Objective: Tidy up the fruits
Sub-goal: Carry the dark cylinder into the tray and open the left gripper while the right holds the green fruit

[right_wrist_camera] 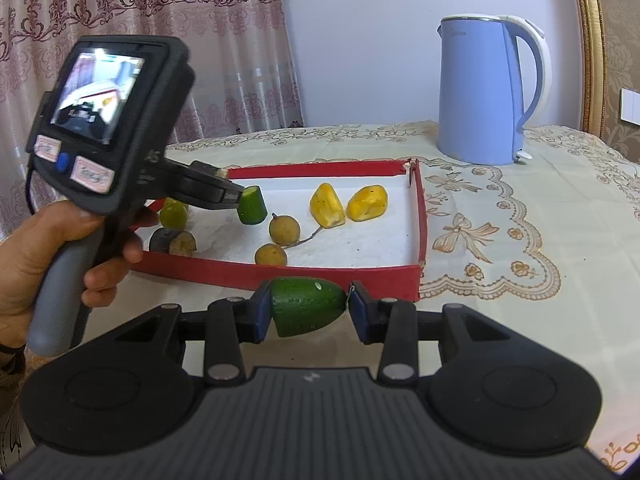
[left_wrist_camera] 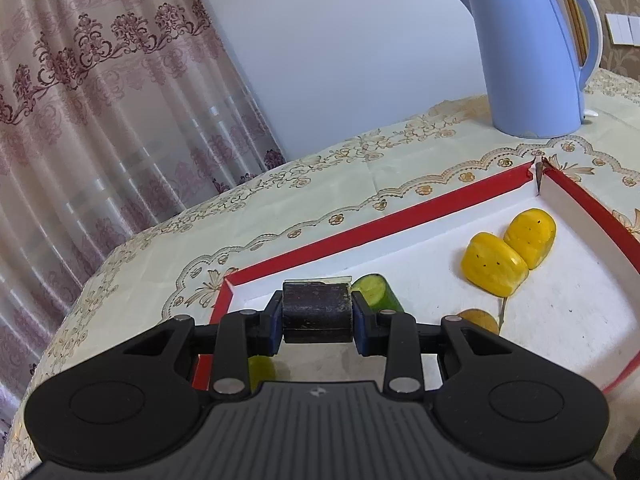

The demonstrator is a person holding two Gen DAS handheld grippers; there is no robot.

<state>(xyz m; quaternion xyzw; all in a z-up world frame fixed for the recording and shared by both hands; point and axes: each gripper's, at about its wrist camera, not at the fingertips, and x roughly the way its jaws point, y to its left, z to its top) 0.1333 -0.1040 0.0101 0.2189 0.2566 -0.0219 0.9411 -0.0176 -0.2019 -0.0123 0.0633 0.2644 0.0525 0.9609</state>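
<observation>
most fruit already sits in the shallow red-walled cardboard tray (right_wrist_camera: 340,270), while the left gripper (left_wrist_camera: 318,314) clamps a dark purple-black cylindrical chunk (left_wrist_camera: 316,312) and the right gripper (right_wrist_camera: 308,308) clamps a pointed green avocado-like piece (right_wrist_camera: 306,306), neither placed yet.

Left gripper (left_wrist_camera: 318,316) squeezing a dark purple chunk (left_wrist_camera: 316,310), just over the near left part of a red tray (left_wrist_camera: 360,229) with a white floor. Green cucumber piece (left_wrist_camera: 378,294) just right of the chunk. Two yellow pieces (left_wrist_camera: 508,256) touching, farther right. Small brown round fruit (left_wrist_camera: 478,320) nearer, with a thin stem. Blue kettle (left_wrist_camera: 528,56) far right on a flowery tablecloth (left_wrist_camera: 280,208). Pink curtain (left_wrist_camera: 100,100) at left.
</observation>
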